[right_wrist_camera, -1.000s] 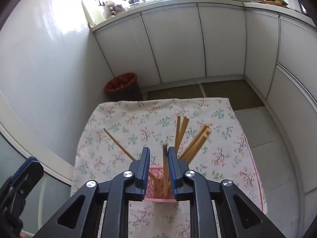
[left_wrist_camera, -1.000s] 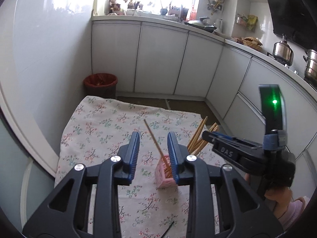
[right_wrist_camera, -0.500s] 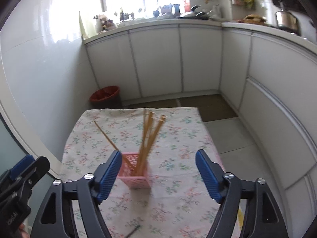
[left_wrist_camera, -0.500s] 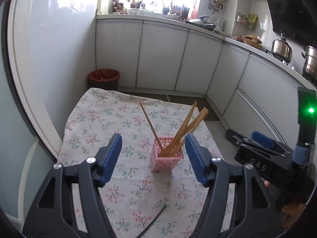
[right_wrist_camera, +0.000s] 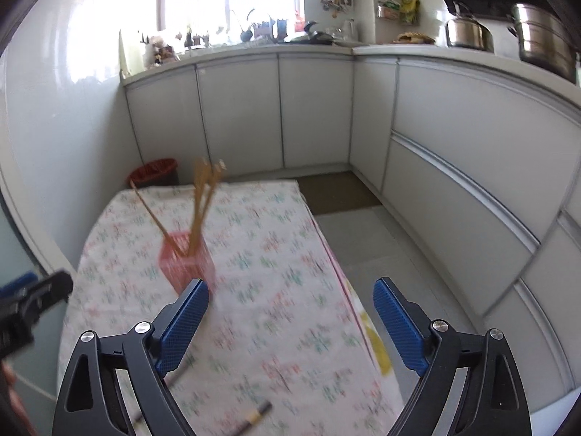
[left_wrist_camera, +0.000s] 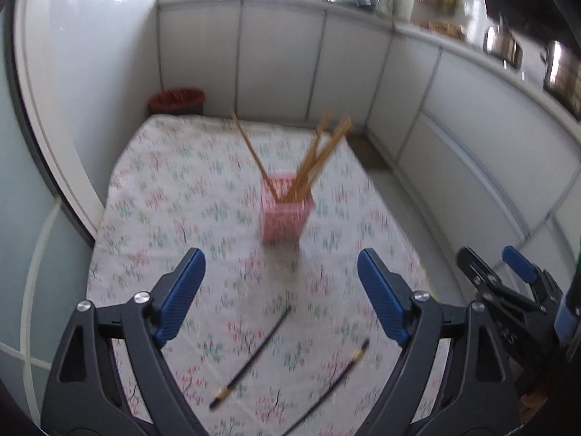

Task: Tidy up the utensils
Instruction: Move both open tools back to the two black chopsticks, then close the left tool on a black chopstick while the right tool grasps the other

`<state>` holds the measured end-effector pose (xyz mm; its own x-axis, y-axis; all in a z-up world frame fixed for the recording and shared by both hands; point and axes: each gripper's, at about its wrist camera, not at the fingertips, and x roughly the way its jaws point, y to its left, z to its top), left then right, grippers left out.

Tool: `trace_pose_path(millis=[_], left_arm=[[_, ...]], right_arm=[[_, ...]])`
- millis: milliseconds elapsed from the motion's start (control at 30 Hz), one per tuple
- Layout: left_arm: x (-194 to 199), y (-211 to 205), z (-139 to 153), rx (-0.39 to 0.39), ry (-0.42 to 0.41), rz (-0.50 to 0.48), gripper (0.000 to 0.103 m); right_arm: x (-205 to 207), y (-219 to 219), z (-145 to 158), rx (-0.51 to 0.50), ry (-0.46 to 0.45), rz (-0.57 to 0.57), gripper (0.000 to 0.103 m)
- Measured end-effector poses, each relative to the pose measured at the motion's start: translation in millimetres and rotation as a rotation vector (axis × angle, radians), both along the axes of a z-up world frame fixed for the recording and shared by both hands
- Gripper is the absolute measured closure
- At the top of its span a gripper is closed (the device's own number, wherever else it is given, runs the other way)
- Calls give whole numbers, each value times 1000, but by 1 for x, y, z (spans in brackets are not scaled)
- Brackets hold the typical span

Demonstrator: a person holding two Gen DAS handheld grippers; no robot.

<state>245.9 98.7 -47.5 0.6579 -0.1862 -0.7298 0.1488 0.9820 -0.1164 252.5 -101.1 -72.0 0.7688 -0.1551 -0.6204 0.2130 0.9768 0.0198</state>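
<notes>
1. My left hand-held gripper [left_wrist_camera: 279,287] is spreading wider, nothing between its jaws.
2. My right hand-held gripper [right_wrist_camera: 290,312] is opening too, empty.
3. Pink holder [left_wrist_camera: 285,210] with wooden chopsticks [left_wrist_camera: 319,156] stands mid-frame on the floral-clothed desk [left_wrist_camera: 163,189].
4. Two dark chopsticks [left_wrist_camera: 254,352] lie at lower centre.

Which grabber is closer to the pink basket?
Probably the left. The left gripper faces the pink basket head-on, jaws opening and empty; the right gripper sits off to its right, also opening, empty.
</notes>
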Motion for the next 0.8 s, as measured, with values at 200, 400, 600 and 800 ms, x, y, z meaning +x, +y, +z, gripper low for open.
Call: trace_pose_path(millis=[200, 400, 600, 800], left_arm=[[9, -13, -57, 77, 214, -101, 17], [29, -29, -118, 180, 426, -174, 17], [64, -38, -162, 181, 574, -195, 17], [80, -54, -185, 238, 611, -235, 51]], right_arm=[[-47, -31, -68, 193, 160, -46, 10], [-61, -42, -122, 318, 289, -75, 10], [-58, -40, -148, 301, 349, -35, 10], [-54, -41, -147, 285, 338, -47, 10]])
